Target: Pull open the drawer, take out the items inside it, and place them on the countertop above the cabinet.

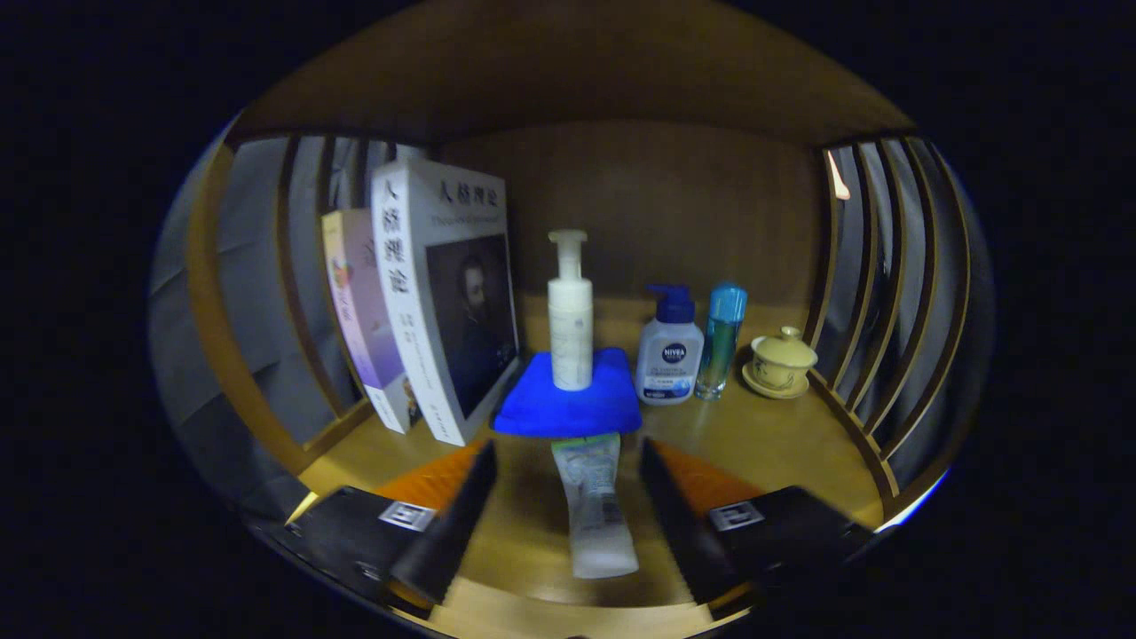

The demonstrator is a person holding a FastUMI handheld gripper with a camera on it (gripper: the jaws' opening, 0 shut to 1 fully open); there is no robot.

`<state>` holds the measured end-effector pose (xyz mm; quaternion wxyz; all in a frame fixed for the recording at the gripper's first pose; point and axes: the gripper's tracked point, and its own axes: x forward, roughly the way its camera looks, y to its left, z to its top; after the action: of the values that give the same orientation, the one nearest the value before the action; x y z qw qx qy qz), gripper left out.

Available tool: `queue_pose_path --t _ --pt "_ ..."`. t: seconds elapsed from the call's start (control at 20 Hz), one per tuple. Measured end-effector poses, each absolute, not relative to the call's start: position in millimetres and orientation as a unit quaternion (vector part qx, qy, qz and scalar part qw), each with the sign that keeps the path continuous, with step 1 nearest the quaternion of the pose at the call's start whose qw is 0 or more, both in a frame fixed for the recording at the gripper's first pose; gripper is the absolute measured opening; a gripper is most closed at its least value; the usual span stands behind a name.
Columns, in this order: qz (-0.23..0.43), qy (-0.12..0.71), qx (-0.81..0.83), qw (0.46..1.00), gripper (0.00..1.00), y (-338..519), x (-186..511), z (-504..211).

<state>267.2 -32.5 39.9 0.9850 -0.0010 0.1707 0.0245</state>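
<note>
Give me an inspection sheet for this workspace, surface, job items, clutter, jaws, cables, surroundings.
Surface: wooden countertop, lit dimly.
Job's things: tube lying flat between the fingers, touched by neither; white pump bottle upright on folded blue cloth.
Clutter: two books leaning at the slats; blue-capped pump bottle, clear blue bottle, lidded cup on saucer.
Grippers: gripper jaws open.
Cables: nothing seen.
Surroundings: slatted side rails, wooden back panel.

The gripper's camera sits low over the wooden countertop (754, 444), looking level and forward along its open fingers (461, 497) toward the nearby back wall (657, 213).
</note>
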Motion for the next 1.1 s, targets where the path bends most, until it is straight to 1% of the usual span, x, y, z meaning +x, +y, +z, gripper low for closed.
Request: queue_pose_path --t 0.05,0.15,0.25,0.45,0.8,1.1 --pt "0.029 0.147 -0.004 0.989 0.96 -27 255 53" --pt "0.036 0.100 -0.012 0.994 0.96 -17 227 75" --pt "0.048 0.070 -0.011 0.996 0.96 -6 194 86" --pt "0.061 0.052 0.011 0.997 0.96 7 138 85" --pt "0.028 0.012 -0.010 0.999 0.96 3 61 57" --pt "0.002 -0.014 0.006 1.000 0.96 6 9 25"
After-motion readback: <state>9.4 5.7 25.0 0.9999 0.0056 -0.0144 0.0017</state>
